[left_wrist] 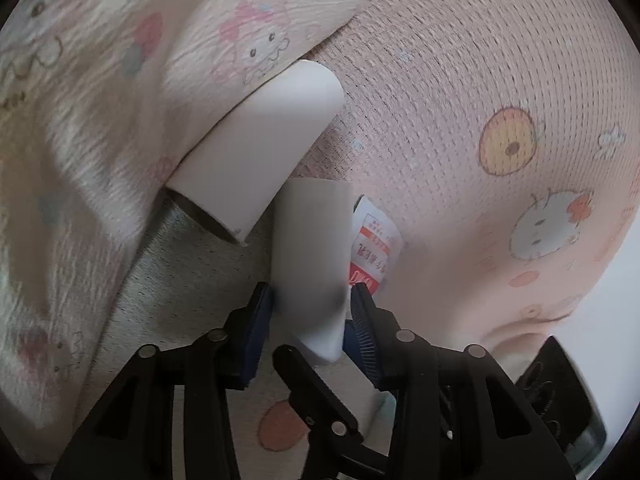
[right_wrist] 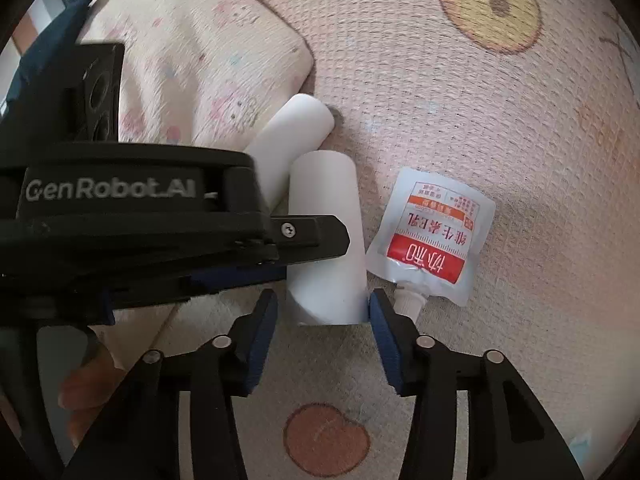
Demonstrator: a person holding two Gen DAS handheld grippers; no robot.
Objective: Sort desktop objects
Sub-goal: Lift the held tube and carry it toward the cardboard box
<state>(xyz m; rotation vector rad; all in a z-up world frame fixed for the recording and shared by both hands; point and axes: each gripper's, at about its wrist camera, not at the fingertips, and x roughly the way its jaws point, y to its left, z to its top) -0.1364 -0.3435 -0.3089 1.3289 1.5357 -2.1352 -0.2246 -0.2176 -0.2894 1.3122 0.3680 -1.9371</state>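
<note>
Left wrist view: at the far left a fluffy cream blanket (left_wrist: pixel 80 92) printed with pastel cartoon figures is seen, heaped in soft folds. Against its edge a smooth white cylinder (left_wrist: pixel 260 148) is laid on its side, its hollow dark end turned toward the camera. Just right of it a second white cylinder (left_wrist: pixel 310 256), matte and tube-shaped, is gripped between the blue ribbed pads of the left tool (left_wrist: pixel 310 304), both pads being pressed on its sides. Behind that cylinder a flat white pouch (left_wrist: pixel 374 248) with a red and orange label is partly hidden. The surface underneath is a pink waffle-textured mat (left_wrist: pixel 460 92) printed with round cartoon figures; whether it covers a table cannot be told.

In the right wrist view the black plastic body of the left tool (right_wrist: pixel 280 268) is seen entering from the left, lettered in white, with fingertips of a hand (right_wrist: pixel 84 392) below it. The gripped cylinder (right_wrist: pixel 326 240) is bracketed at its near end by the right tool (right_wrist: pixel 322 306): the right pad is touching it, while a narrow gap is left at the left pad, so this tool is not clamped. The spouted pouch (right_wrist: pixel 434 236) is laid flat just right of it, its white screw cap (right_wrist: pixel 408 300) beside the right finger.
</note>
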